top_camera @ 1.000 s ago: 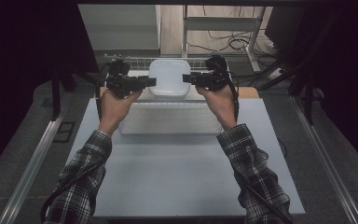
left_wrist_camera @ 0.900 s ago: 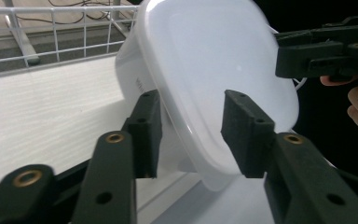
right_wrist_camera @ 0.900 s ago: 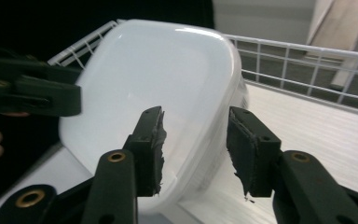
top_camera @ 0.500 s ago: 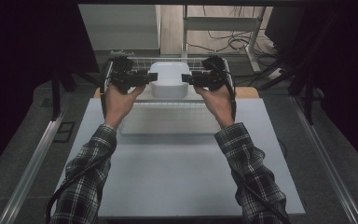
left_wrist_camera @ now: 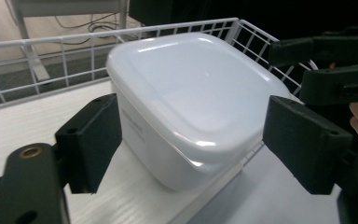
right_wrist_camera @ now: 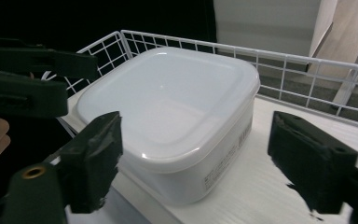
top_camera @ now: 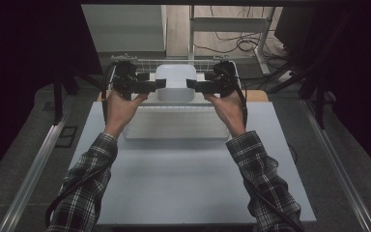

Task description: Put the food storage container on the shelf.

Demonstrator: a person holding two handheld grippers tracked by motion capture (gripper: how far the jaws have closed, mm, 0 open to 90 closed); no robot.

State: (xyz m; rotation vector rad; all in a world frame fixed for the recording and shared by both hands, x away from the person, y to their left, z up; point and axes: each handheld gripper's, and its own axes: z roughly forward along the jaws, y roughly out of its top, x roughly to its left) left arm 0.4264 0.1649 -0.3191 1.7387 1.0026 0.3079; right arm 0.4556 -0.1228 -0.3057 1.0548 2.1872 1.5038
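The white, rounded-square lidded plastic container [top_camera: 175, 83] is sitting in the white wire basket [top_camera: 174, 63] directly between the left gripper [top_camera: 160, 84] and the right gripper [top_camera: 190, 83], whose jaws have just been opening wide and are gripping nothing, flanking its opposite sides about equally near.

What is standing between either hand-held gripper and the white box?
Nothing visible. The left hand-held gripper and right hand-held gripper flank the lidded white box in the wire basket, jaws just opened, no pad touching it.

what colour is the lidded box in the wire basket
White, lid and body alike; the box shows best in the left gripper view.
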